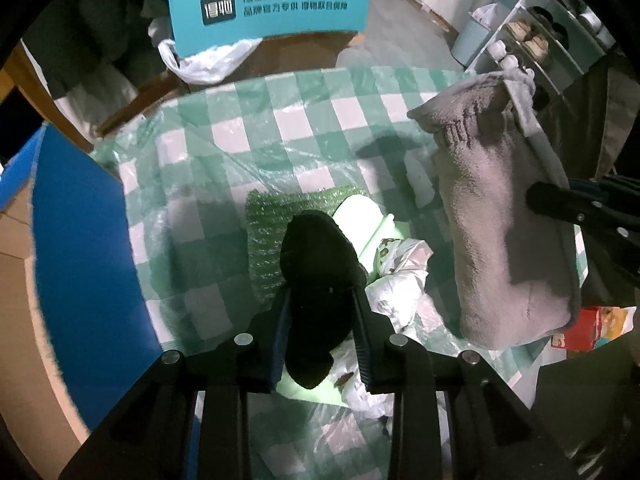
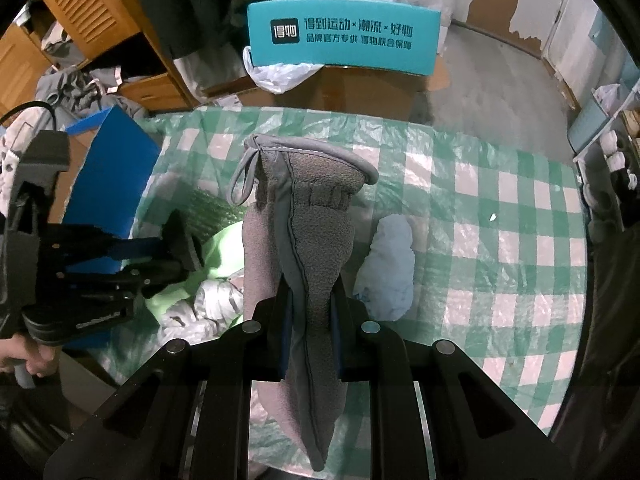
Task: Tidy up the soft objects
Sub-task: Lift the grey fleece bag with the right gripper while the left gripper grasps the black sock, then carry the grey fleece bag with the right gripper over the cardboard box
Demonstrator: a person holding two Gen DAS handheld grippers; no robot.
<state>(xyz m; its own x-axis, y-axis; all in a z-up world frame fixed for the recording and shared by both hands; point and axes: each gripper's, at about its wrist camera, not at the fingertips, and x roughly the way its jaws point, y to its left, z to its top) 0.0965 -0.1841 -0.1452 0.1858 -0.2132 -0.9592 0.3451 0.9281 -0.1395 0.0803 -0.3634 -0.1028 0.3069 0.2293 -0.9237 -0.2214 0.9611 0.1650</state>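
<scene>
My left gripper [image 1: 320, 300] is shut on a black soft object [image 1: 316, 276], held above the green-checked tablecloth [image 1: 240, 152]. My right gripper [image 2: 310, 292] is shut on a grey fleece glove [image 2: 304, 216] with a hanging loop, held upright above the cloth. The glove also shows in the left wrist view [image 1: 504, 220], at the right, with the right gripper's fingers [image 1: 560, 200] beside it. The left gripper shows in the right wrist view [image 2: 176, 248], at the left. A pale blue soft object [image 2: 390, 264] lies on the cloth right of the glove.
Green bubble wrap [image 1: 272, 216], a pale green and white item [image 1: 360, 216] and crumpled plastic bags [image 1: 400, 280] lie under the left gripper. A blue-flapped cardboard box [image 1: 76, 220] stands at the left. A teal chair back [image 1: 272, 4] stands beyond the table. Shelves [image 1: 532, 40] are at the right.
</scene>
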